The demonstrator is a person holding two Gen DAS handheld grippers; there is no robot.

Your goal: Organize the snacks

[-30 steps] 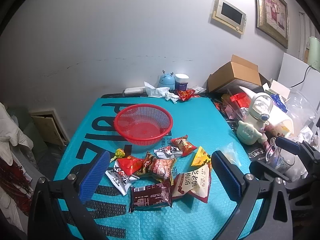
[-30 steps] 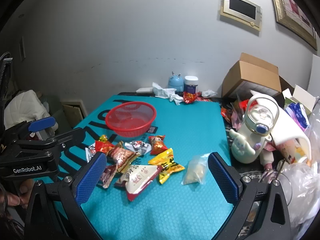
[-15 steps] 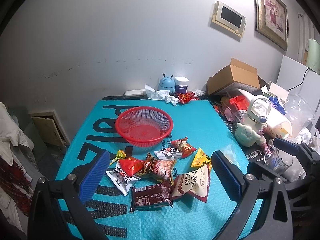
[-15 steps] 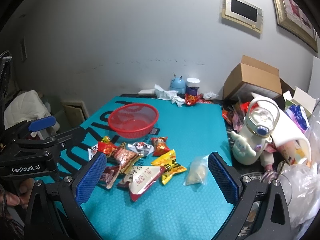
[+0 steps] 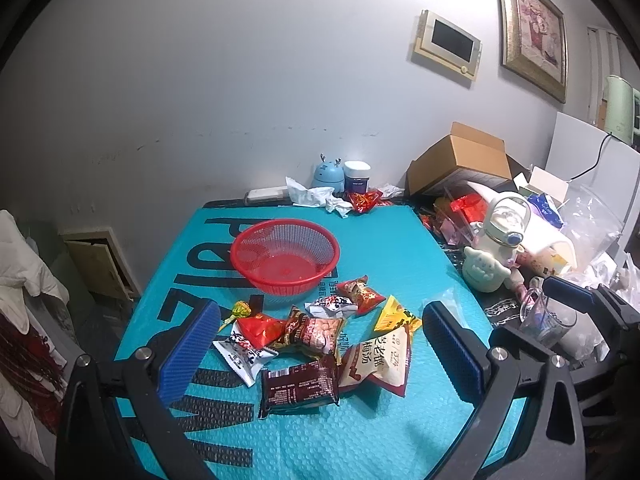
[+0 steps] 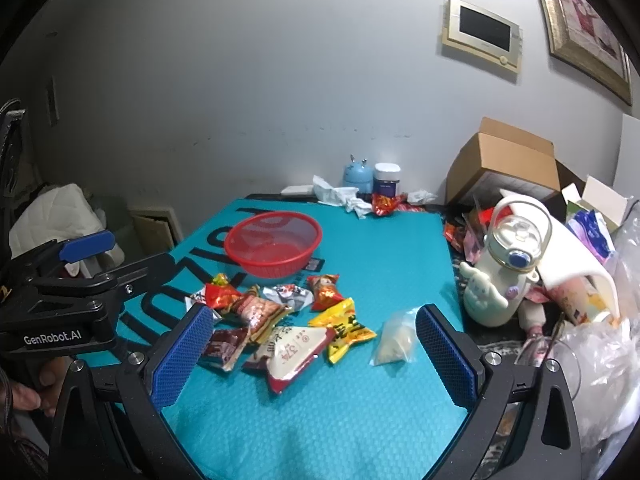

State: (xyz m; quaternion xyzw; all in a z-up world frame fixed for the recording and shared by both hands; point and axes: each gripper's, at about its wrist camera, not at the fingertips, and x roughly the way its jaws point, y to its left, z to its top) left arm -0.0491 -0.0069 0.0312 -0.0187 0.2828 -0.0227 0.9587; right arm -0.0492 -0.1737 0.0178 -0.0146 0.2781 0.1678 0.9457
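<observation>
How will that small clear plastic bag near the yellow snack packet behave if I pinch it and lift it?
The clear bag looks thin and crinkled, so it will probably sag and fold rather than stay stiff. Its pale contents sit low, so that end likely hangs down. The glossy film may slip between the pads of the right hand-held gripper.

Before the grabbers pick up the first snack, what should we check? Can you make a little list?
1. Red basket has nothing in it and stands upright: ok.
2. Left gripper open with nothing between its fingers: ok.
3. Right gripper open with nothing between its fingers: ok.
4. Snacks all on the teal mat, none in the basket yet: ok.
5. Brown packet lies nearest the left gripper, top face uncovered: ok.
6. Clear bag lies apart from the pile, easy for the right gripper: ok.
</observation>
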